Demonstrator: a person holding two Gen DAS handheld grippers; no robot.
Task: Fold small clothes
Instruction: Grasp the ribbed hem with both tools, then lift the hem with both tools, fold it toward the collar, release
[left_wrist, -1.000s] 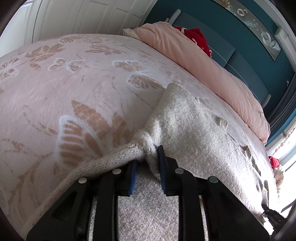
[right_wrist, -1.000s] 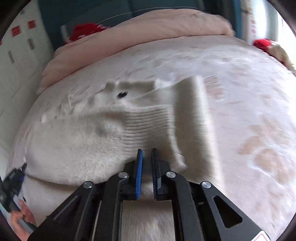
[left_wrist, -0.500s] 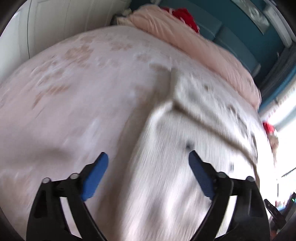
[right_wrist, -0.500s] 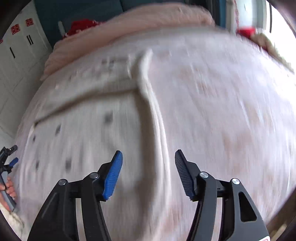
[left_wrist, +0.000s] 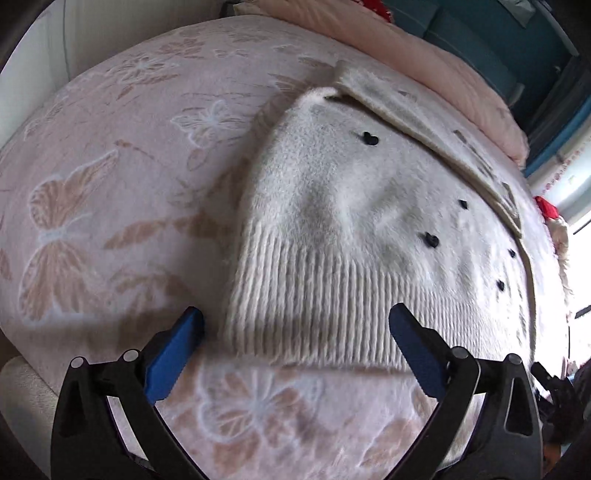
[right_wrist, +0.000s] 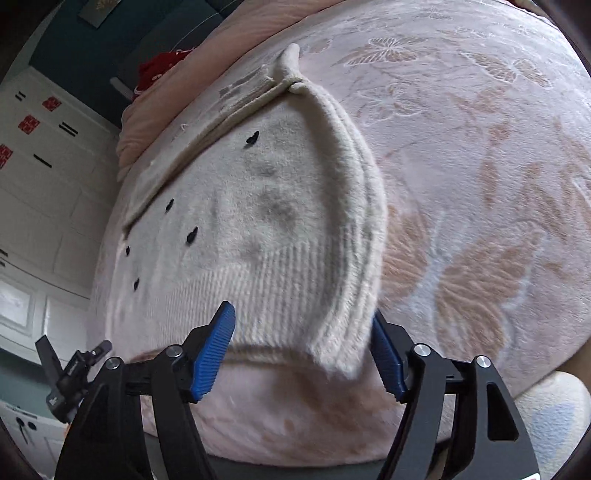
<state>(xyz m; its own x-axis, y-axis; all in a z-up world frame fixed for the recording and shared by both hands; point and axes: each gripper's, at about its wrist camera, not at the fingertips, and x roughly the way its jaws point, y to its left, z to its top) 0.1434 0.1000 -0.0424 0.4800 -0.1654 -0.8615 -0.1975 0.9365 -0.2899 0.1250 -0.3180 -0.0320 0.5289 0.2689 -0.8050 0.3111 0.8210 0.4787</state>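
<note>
A small cream knitted sweater with little black hearts lies flat on the pink butterfly blanket, ribbed hem toward me. Both sleeves appear folded across its far part. My left gripper is open and empty, its jaws straddling the hem's left corner just above the blanket. In the right wrist view the sweater shows its right side folded inward. My right gripper is open and empty around the hem's right corner.
A rolled pink duvet lies along the bed's far edge with something red on it. White wardrobe doors stand left of the bed. The other gripper shows at the lower left of the right wrist view.
Both grippers were shut on sweater fabric a second ago. They have let go, opened wide and pulled back toward the hem; the sweater now lies flat.
</note>
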